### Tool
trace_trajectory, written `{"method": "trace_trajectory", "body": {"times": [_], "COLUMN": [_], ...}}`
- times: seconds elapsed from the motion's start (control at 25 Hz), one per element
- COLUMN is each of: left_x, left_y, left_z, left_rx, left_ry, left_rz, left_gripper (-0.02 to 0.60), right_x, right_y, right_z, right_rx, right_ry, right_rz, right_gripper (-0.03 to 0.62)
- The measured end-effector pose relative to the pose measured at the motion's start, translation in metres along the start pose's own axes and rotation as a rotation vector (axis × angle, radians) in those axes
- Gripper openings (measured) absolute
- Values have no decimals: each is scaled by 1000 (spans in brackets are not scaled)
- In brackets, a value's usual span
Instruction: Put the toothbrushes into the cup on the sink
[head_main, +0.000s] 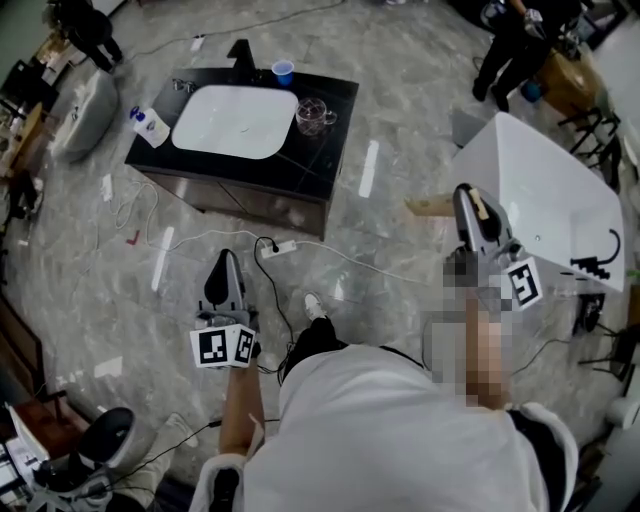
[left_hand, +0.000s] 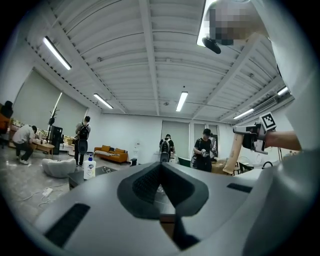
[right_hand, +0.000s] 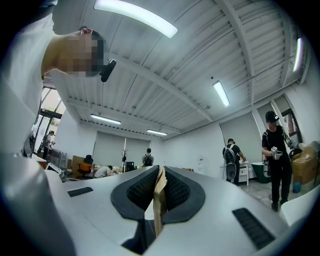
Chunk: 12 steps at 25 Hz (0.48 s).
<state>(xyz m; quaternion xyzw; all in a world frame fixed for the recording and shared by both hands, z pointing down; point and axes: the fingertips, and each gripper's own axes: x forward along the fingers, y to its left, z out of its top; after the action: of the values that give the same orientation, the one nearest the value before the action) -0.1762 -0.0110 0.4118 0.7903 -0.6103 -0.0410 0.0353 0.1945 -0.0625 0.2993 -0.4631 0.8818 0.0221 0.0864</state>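
The black sink counter (head_main: 330, 150) with its white basin (head_main: 235, 122) stands well ahead of the person, and a white tub (head_main: 545, 190) sits to the right. The left gripper (left_hand: 161, 167) has its tongs pressed together with nothing between them. The right gripper (right_hand: 160, 172) pinches a flat tan strip (right_hand: 159, 197), seemingly a sleeved toothbrush. A glass mug (head_main: 315, 115) sits beside the basin and a blue cup (head_main: 283, 72) at the back edge. This looks like the carrying step: next, walk to the counter and lower the strip upright into a cup.

Head view looks steeply down on the sink (head_main: 235, 122); gripper views tilt ceilingward.
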Motion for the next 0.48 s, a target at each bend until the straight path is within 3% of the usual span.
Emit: {"method": "trace_trajectory", "body": {"times": [0.48], "left_x": [46], "left_y": [41], "left_z": [-14], "left_rx": [-59], "left_ry": [16], "left_rz": [-80], "left_gripper": [2], "right_x": [84], "right_y": [16], "right_z": [4], "right_rx": [-53], "right_ry": [3], "right_rz": [-6], "right_gripper": [41]}}
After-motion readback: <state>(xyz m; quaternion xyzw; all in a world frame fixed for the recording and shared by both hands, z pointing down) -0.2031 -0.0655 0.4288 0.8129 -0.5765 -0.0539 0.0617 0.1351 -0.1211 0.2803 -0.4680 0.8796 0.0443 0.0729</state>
